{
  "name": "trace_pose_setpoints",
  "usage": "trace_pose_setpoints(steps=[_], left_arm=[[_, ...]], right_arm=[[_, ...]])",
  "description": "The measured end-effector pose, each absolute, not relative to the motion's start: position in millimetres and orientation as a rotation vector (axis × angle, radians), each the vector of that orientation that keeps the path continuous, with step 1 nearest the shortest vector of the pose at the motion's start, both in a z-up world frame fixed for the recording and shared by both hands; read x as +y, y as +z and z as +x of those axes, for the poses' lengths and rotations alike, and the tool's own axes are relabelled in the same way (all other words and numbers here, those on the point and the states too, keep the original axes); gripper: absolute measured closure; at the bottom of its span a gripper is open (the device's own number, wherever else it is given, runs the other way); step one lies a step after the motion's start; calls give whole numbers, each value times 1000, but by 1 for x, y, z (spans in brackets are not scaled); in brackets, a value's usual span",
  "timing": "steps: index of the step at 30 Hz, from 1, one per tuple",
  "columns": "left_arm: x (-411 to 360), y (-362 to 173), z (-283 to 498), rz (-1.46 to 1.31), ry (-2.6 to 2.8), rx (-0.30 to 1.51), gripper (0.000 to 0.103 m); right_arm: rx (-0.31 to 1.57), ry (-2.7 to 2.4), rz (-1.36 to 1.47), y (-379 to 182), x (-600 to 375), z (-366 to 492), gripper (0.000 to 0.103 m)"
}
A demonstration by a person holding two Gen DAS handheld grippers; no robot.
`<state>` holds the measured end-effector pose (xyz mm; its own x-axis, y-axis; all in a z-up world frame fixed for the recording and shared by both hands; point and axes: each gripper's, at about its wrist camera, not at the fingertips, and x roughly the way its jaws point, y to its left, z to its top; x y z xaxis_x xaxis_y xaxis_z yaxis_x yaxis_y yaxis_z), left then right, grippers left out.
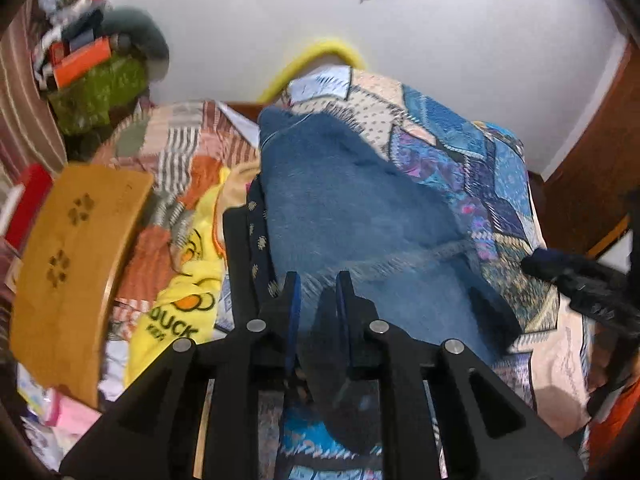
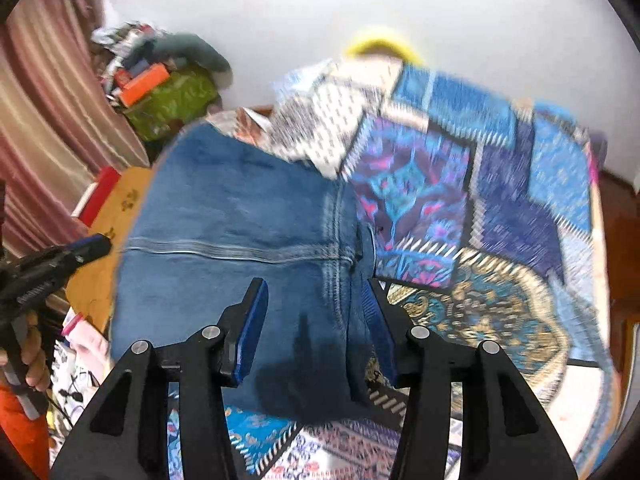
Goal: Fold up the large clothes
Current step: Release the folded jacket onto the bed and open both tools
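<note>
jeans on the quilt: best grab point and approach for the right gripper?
Take the jeans at the near edge beside the vertical double-stitched seam, where the layers look thickest. Come in low from the near side, along the patchwork quilt. The right gripper already straddles that edge, jaws open.

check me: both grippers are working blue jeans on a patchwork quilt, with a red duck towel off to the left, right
Not quite: the duck towel is yellow, not red, as the left wrist view shows. The rest holds: left gripper and right gripper are at the blue jeans on the patchwork quilt.

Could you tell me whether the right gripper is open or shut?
Open: right gripper jaws stand well apart around the blue denim jeans.
</note>
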<state>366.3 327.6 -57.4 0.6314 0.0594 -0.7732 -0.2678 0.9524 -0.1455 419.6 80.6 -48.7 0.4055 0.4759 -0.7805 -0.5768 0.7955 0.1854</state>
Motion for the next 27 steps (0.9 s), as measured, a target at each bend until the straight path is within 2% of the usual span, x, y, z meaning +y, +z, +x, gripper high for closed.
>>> trace_pose_setpoints(steps=[12,14,16,18,21,24,26,27], left_arm=[[222,64,230,-123,158,551,83],[207,80,206,-114,152,489,79],[194,92,180,-106,157,416,68],[178,102,153,-90,160,344,61],[156,111,118,-57,180,259,58],[136,111,88,-48,197,193,44],[130,108,75,-44,226,160,38],[125,105,68,-34,249,144,34]], right_arm=[[572,742,-6,78,11,296,58],[505,751,7,92,-2,269,58],[442,755,24,102,-14,245,58],[383,754,34,109,-26,220,58],[313,744,25,113,-35,192,58],[256,722,9,112,-41,166,58],[237,711,2,109,-42,155,56],[231,704,3,107,-42,150,49]])
